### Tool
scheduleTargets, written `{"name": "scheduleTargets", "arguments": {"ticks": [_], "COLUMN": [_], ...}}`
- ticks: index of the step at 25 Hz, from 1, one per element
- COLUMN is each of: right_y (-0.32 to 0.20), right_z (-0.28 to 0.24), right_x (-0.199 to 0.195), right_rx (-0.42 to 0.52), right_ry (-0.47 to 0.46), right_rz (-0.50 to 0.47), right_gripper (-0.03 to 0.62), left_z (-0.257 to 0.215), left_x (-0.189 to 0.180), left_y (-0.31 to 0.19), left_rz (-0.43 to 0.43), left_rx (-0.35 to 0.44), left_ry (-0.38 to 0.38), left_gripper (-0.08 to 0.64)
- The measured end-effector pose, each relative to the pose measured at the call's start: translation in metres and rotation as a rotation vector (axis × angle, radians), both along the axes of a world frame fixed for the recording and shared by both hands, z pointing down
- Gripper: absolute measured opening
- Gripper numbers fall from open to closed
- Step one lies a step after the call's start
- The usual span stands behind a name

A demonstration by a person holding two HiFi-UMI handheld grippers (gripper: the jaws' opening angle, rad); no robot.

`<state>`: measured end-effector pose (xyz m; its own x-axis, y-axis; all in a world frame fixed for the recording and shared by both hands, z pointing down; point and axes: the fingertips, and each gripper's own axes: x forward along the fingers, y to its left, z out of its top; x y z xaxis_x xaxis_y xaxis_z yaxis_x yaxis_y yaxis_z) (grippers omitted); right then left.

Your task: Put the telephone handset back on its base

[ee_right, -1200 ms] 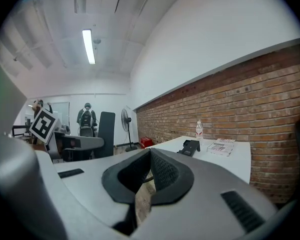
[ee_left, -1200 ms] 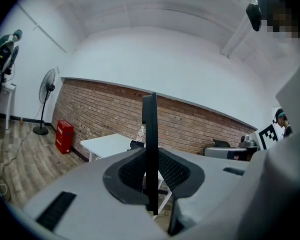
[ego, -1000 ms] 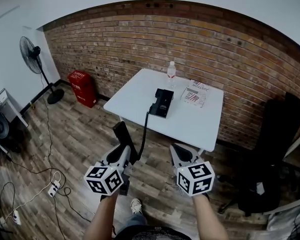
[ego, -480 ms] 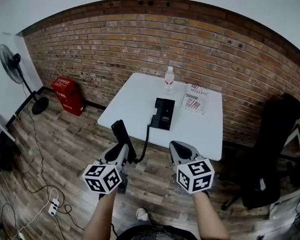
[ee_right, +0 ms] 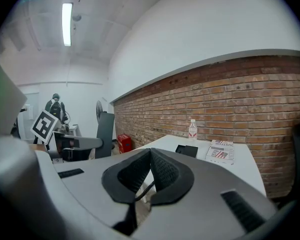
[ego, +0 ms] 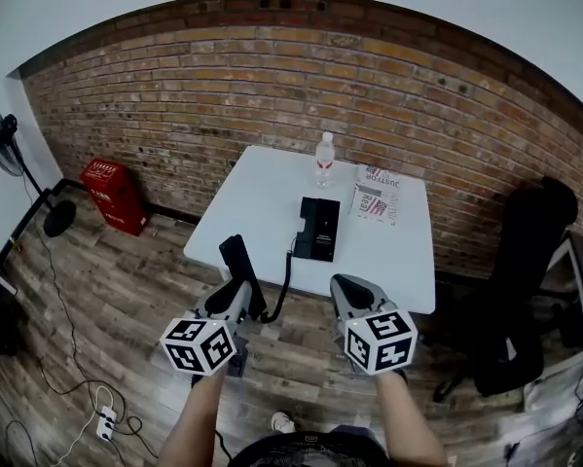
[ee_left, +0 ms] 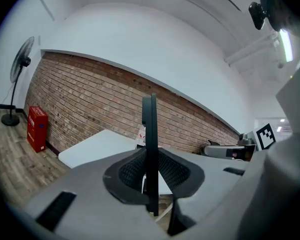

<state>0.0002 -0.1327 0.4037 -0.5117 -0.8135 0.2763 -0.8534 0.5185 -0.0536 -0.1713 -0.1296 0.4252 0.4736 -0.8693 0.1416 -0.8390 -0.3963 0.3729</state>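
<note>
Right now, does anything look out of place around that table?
Yes: the handset is off its base, held upright in the left claw short of the table, its cord hanging over the edge. Nothing else stands out.

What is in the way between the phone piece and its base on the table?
Nothing visible. The handset is clamped in the left gripper, and only its cord, open floor and bare white table lie before the base. The bottle sits beyond it, the magazine beside it.
</note>
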Motion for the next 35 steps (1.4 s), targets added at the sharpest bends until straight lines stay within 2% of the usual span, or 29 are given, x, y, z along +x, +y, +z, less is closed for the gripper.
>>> {"name": "scheduleTargets", "arguments": {"ticks": [13,22,27,35], "right_y": [-0.036,-0.083,-0.119,-0.176], "right_z": [0.003,0.014,0.021,0.033], "right_x": [-0.001,0.007,0.014,0.018], "right_rx": [0.011,0.007,-0.004,-0.033], "right_ry": [-0.013,-0.021,-0.017,-0.015], "right_rz": [0.053,0.068,0.067,0.043], "right_gripper": [0.002,0.002,0.002,0.002], "left_z": [0.022,0.047,0.063,0.081], "left_x": [0.015,0.032,0.056,0.087], "left_y": [-0.044,-0.094,-0.131,-0.19], "left_rz": [0.141,0.215,0.309,0.452], "left_rx": [-0.042,-0.094,-0.128,-0.207], "left_ry": [-0.007,0.007,0.0,0.062], "left_gripper": [0.072,0.072,0.072,0.072]}}
